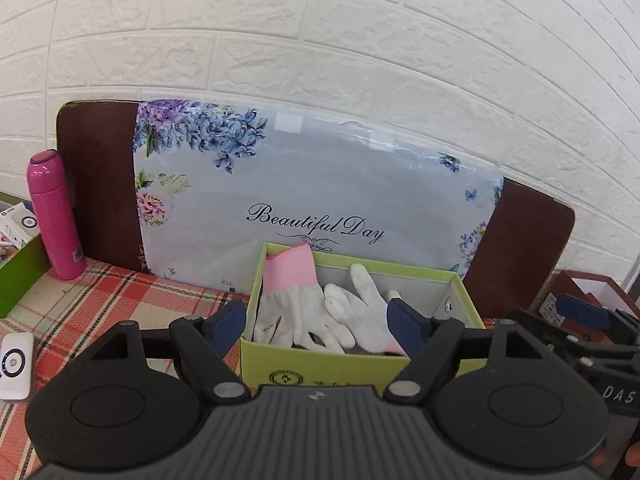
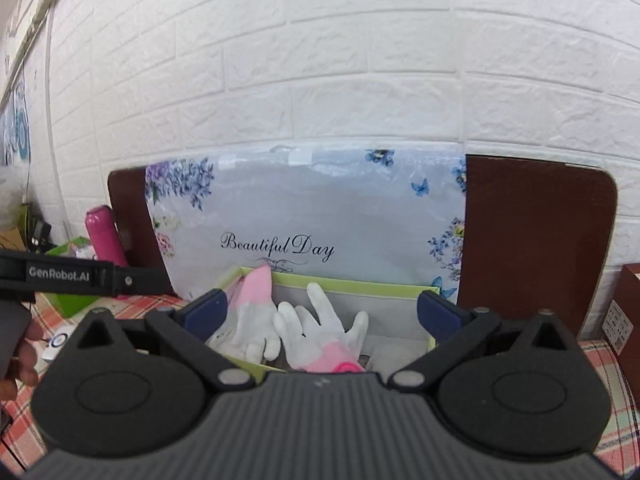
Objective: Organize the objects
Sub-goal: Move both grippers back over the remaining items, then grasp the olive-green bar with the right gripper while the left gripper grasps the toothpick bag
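Observation:
A light green box (image 1: 320, 364) stands on the plaid tablecloth, and two white gloves with pink cuffs lie inside it. One glove (image 1: 288, 312) leans its cuff on the box's far left corner. The other glove (image 1: 360, 312) lies beside it with its fingers pointing up. My left gripper (image 1: 316, 320) is open in front of the box, with nothing between its blue pads. My right gripper (image 2: 322, 308) is open wide, just before the same box (image 2: 360, 284), and holds nothing. From this side both gloves (image 2: 248, 328) (image 2: 320, 328) show between the fingers. The right gripper's finger (image 1: 580, 312) shows at the right edge.
A floral "Beautiful Day" board (image 1: 320, 184) leans on the white brick wall behind the box. A pink bottle (image 1: 54, 216) and a green tray (image 1: 16, 276) stand at the left, a small white device (image 1: 14, 364) lies nearby. A brown box (image 2: 628, 308) sits at the right.

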A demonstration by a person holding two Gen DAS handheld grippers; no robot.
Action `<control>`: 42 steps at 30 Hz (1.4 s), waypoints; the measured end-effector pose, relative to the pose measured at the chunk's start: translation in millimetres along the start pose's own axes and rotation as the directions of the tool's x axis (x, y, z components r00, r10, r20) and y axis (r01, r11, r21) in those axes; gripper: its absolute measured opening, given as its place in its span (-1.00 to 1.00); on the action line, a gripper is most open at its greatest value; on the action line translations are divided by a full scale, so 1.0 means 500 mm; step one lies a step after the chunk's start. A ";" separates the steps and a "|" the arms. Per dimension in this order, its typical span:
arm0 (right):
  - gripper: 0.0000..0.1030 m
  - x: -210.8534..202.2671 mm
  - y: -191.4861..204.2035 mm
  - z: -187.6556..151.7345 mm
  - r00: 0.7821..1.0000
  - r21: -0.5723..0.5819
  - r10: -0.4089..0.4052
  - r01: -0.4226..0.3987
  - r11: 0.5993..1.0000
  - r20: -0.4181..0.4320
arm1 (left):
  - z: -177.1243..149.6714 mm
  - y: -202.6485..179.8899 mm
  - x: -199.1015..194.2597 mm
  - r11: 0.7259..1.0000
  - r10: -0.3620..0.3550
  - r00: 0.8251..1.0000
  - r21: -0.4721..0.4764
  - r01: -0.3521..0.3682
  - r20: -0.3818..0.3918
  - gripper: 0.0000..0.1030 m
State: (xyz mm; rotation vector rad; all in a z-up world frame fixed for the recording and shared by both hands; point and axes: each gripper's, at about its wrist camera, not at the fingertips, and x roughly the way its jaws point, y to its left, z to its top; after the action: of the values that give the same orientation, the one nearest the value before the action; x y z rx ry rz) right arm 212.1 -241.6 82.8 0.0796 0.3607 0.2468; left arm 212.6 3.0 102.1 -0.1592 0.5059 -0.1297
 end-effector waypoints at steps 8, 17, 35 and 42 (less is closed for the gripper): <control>1.00 -0.164 0.039 -0.070 0.998 0.027 -0.026 0.025 0.999 0.052 | -0.084 -0.031 -0.104 0.999 0.020 1.000 0.027 -0.020 -0.013 0.57; 1.00 -0.254 0.053 -0.168 0.994 0.091 -0.094 0.089 0.992 0.049 | -0.176 -0.034 -0.143 0.999 0.025 0.998 0.027 -0.024 -0.056 0.57; 1.00 -0.263 0.063 -0.285 0.988 0.089 -0.137 0.143 0.986 -0.073 | -0.267 -0.018 -0.122 0.999 0.047 0.981 0.016 -0.045 -0.186 0.57; 1.00 -0.214 0.076 -0.343 0.972 0.019 -0.143 0.149 0.989 -0.185 | -0.306 0.015 -0.112 0.998 0.059 0.968 -0.003 -0.062 -0.245 0.57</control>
State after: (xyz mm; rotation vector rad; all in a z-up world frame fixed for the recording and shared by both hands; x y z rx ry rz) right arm 45.3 -226.3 -36.3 0.0624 0.5514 0.1025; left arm 89.6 1.4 -4.9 -0.1383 0.7576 -0.0871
